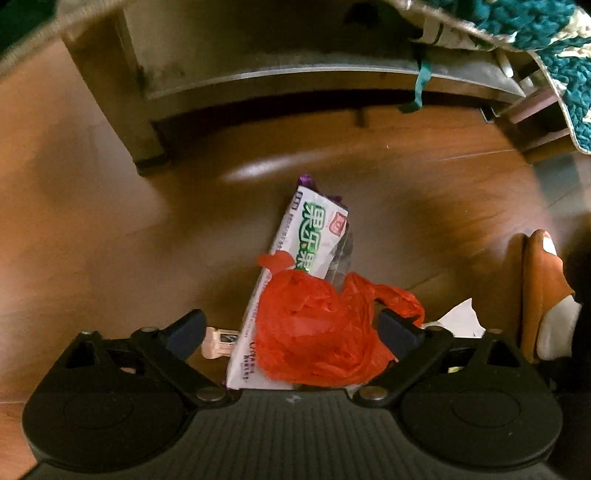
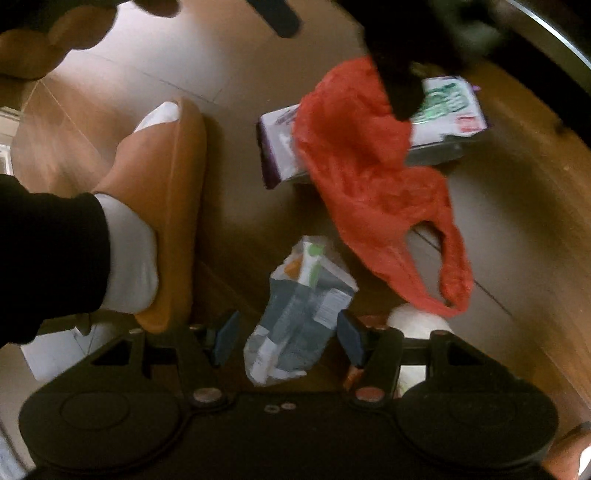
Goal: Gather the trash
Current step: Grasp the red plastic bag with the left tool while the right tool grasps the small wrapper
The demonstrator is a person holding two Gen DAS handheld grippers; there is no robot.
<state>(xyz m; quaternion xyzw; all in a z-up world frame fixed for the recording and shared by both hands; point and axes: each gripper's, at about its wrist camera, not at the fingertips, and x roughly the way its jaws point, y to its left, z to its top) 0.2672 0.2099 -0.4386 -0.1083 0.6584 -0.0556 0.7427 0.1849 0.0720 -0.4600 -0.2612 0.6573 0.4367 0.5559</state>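
A crumpled red plastic bag (image 1: 314, 332) lies on the wooden floor over a white snack package (image 1: 314, 229) with green lettering. My left gripper (image 1: 293, 328) is open, its fingers on either side of the bag, the right finger against its edge. In the right wrist view the red bag (image 2: 369, 177) and the package (image 2: 447, 114) lie ahead, under the blurred black left gripper (image 2: 399, 81). My right gripper (image 2: 289, 338) is open, its fingers flanking a crumpled grey and white packet (image 2: 295, 314) on the floor.
A foot in an orange slipper (image 2: 173, 206) and white sock stands left of the packet. A wooden furniture frame (image 1: 258, 74) and teal knit blanket (image 1: 546, 33) are behind. White paper (image 1: 461, 317), a small pale wrapper (image 1: 218, 341) and a white round thing (image 2: 417, 321) lie nearby.
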